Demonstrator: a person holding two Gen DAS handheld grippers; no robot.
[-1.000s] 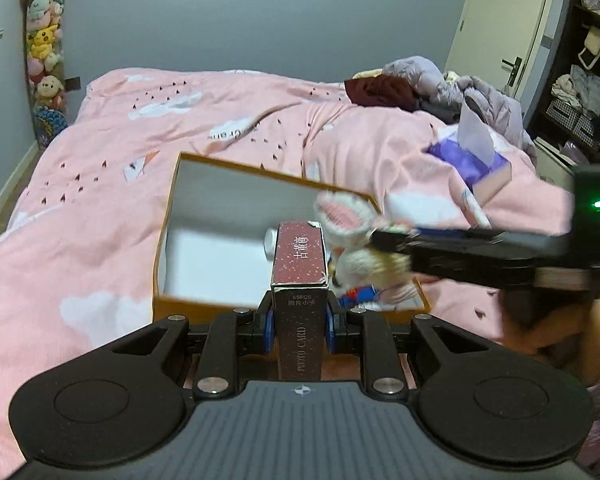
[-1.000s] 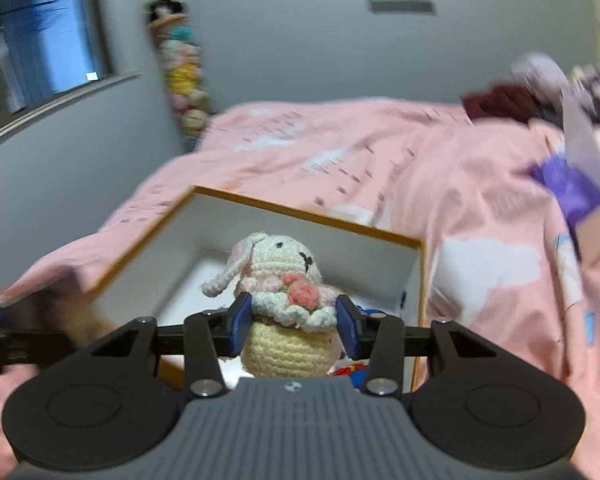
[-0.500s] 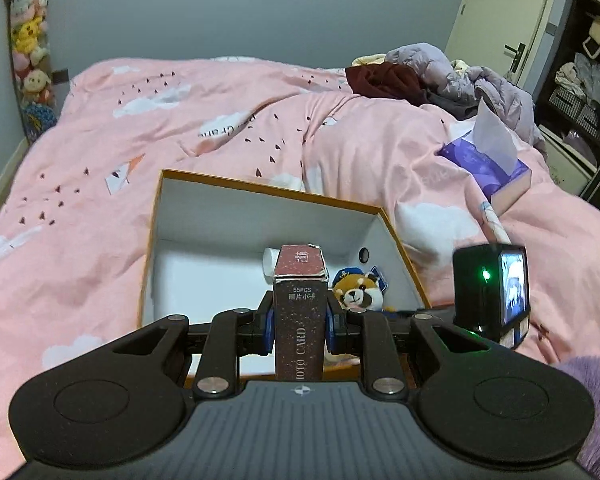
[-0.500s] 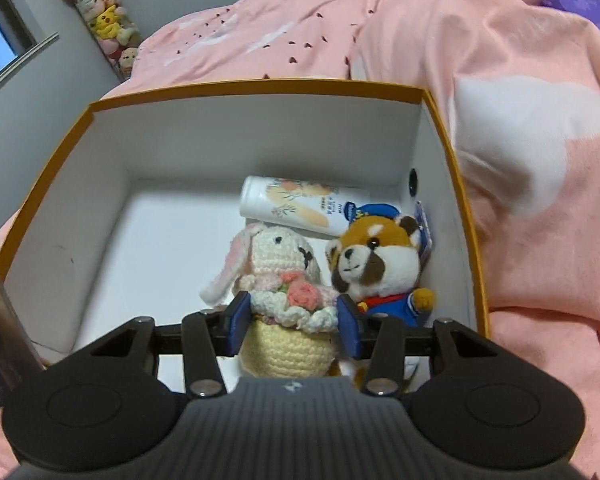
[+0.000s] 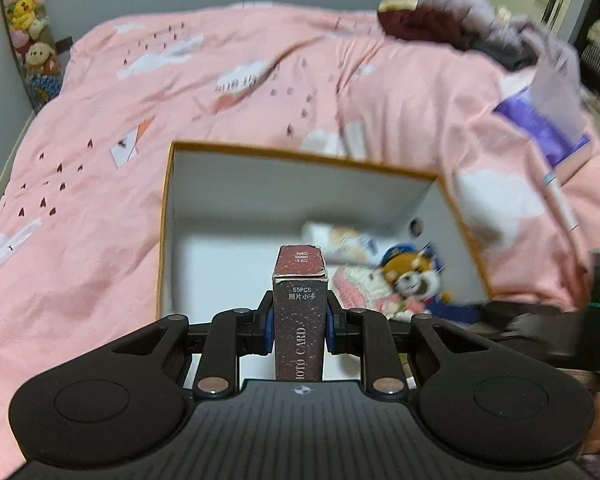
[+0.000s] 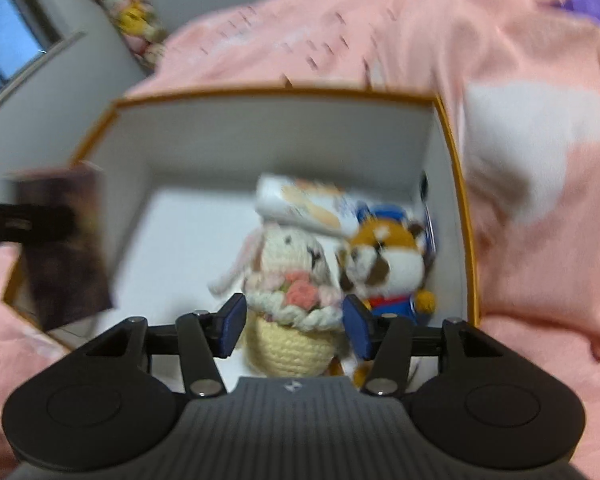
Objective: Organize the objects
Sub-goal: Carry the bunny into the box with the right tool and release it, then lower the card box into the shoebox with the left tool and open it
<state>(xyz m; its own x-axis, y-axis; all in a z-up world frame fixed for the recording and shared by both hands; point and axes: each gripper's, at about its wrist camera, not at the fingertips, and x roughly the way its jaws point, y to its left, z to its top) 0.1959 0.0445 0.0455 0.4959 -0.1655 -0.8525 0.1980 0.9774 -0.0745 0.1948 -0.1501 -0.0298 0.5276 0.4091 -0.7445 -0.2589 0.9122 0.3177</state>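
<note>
Left wrist view: the left gripper (image 5: 299, 332) has its jaws pressed against both sides of a dark red photo card box (image 5: 300, 312), which stands upright between the blue pads. The card box sits over the near edge of the orange-rimmed box (image 5: 168, 216), an open white-walled carton lying on the pink duvet (image 5: 100, 160). Inside that carton, along the far wall, a white bottle (image 5: 340, 240) lies on its side. Just nearer than the bottle, toward the carton's right wall, is a red panda plush (image 5: 412, 276), and touching it on the left is the crochet bunny (image 5: 364, 286). Past the carton's right wall a purple tissue box (image 5: 548, 136) rests on the duvet. Beyond the carton's far left corner, a column of stuffed toys (image 5: 28, 32) hangs on the wall.

Right wrist view: the right gripper (image 6: 296, 328) has its jaws spread apart, a gap showing between each blue pad and the crochet bunny (image 6: 292, 280), which stands upright on the floor of the orange-rimmed box (image 6: 460, 200). The red panda plush (image 6: 388, 268) touches the bunny's right side, against the carton's right wall. The white bottle (image 6: 304, 204) lies behind both toys. Over the carton's near left corner the photo card box (image 6: 64, 248) appears blurred, clamped by the left gripper's dark finger. The pink duvet (image 6: 540, 240) surrounds the carton.
</note>
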